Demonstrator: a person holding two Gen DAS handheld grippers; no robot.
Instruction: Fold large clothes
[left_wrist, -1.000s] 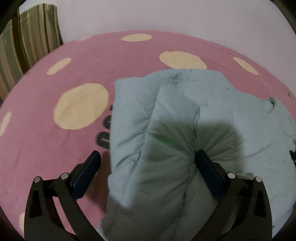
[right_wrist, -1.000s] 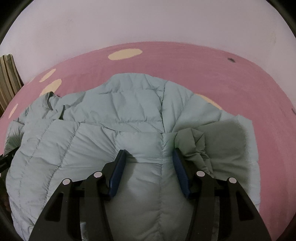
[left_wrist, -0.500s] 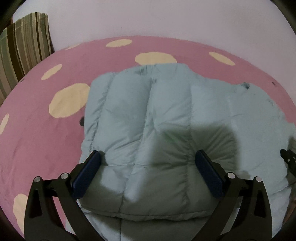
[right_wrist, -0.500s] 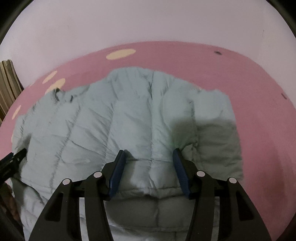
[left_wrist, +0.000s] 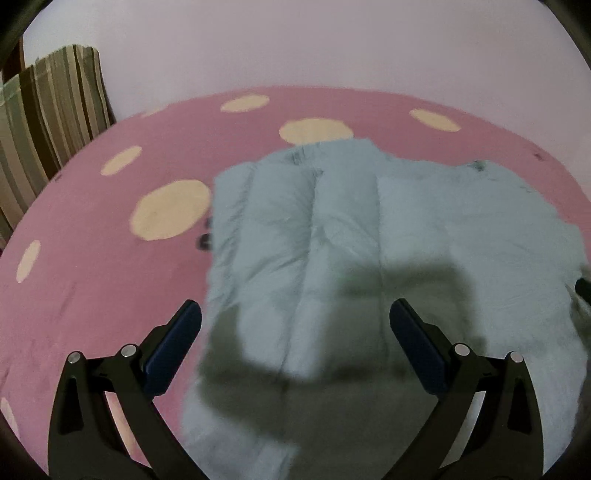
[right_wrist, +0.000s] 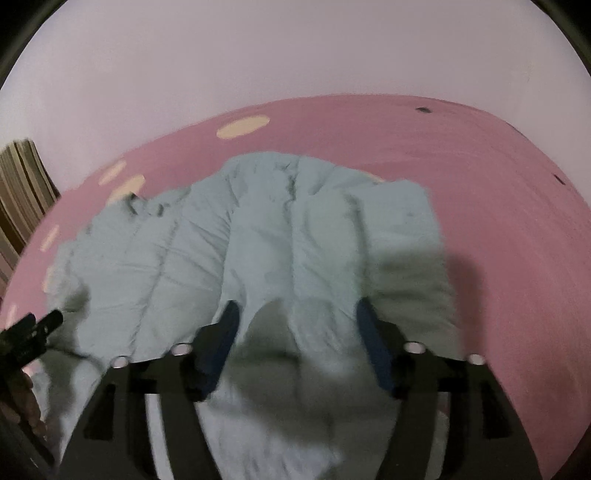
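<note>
A pale blue quilted puffer jacket (left_wrist: 351, 236) lies folded on a pink bedsheet with cream dots (left_wrist: 92, 266). My left gripper (left_wrist: 295, 325) hovers over the jacket's near left part, open wide, with no fabric pinched between its blue pads. In the right wrist view the jacket (right_wrist: 240, 240) spreads ahead and bulges up between the fingers of my right gripper (right_wrist: 295, 325). Its jaws are opening, and the fabric sits loosely in the gap. The left gripper's black tip (right_wrist: 40, 326) shows at the left edge there.
A pale wall (left_wrist: 332, 44) stands behind the bed. A striped brown and green cushion (left_wrist: 48, 118) leans at the far left. Bare pink sheet (right_wrist: 517, 240) stretches to the right of the jacket.
The folded layer has been laid flat over the jacket. Both grippers have drawn back and up, so more of the jacket shows. The right jaws have widened around the fabric.
</note>
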